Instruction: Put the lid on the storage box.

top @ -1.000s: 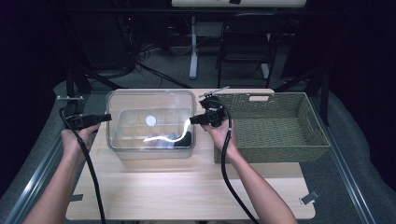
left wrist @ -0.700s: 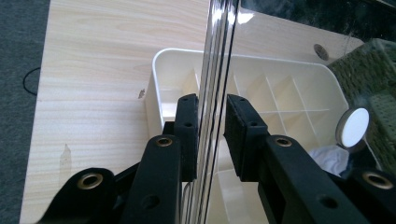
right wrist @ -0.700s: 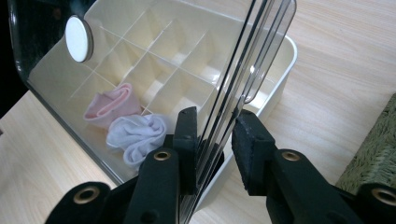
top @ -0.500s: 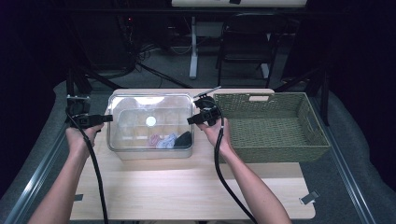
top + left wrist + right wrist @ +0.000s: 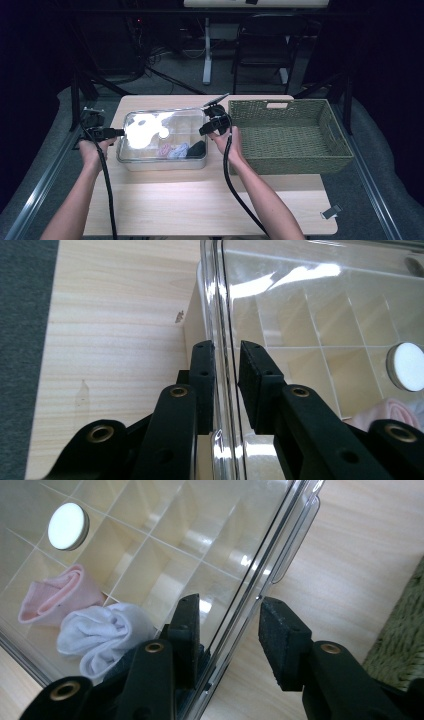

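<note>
The clear plastic lid lies flat on the clear rectangular compartment box mid-table, its long axis running left to right. The left gripper clamps its left edge. The right gripper straddles the right edge, its jaws just opening, pads off the plastic.

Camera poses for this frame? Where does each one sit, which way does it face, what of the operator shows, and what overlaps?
High view: fixed above the person's side, looking forward and down on the table; both forearms, the left gripper and right gripper show.
Left gripper view: rides the left gripper, looking along its jaws, which straddle the clear lid.
Right gripper view: rides the right gripper, jaws apart either side of the lid edge.
Shared: all three show the clear compartment box; both gripper views show its round white knob and pink sock.
</note>
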Tool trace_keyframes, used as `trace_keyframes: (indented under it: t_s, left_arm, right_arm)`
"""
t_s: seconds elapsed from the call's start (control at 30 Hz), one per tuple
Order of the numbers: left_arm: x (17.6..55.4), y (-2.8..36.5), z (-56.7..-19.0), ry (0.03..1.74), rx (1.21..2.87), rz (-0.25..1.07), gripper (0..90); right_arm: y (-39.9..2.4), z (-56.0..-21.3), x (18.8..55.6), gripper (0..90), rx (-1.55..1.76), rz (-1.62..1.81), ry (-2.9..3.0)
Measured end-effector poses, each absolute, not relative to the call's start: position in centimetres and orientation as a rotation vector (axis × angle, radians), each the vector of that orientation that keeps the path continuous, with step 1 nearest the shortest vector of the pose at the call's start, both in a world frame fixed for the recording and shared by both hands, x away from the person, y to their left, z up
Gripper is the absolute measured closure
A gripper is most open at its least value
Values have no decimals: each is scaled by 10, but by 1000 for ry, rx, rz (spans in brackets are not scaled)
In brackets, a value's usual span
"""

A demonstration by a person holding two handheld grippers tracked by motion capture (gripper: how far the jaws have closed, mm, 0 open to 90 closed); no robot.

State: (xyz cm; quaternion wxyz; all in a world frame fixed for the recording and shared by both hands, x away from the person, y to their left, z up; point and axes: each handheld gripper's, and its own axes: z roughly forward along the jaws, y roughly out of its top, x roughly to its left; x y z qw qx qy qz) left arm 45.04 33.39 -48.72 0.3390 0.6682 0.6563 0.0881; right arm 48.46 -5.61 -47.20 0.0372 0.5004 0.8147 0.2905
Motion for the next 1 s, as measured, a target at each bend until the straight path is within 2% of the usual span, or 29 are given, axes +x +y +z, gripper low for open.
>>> trace_keyframes:
  t_s: [0.17,0.2,0.27,0.33,0.57,0.7,1.0]
  left_arm:
    - [451,330,-493,1723,1766,243,756]
    - [451,330,-494,1721,1756,244,747]
    - [450,329,-494,1718,1774,253,732]
    - [449,328,-494,1722,1780,271,690]
    - [435,337,-494,1711,1795,305,533]
    - [424,340,-492,1692,1804,299,475]
    - [393,330,-483,1588,1878,369,290]
  right_arm:
    - [-53,-479,490,537,1578,857,2532]
    - [-51,-480,491,574,1566,806,2541]
    - [-46,-478,490,553,1524,746,2543]
    - [-42,-479,490,498,1521,728,2535]
    - [-53,-471,479,435,1483,789,2550]
    - [-62,-465,467,401,1447,815,2576]
    - [-75,-462,437,319,1362,870,2623]
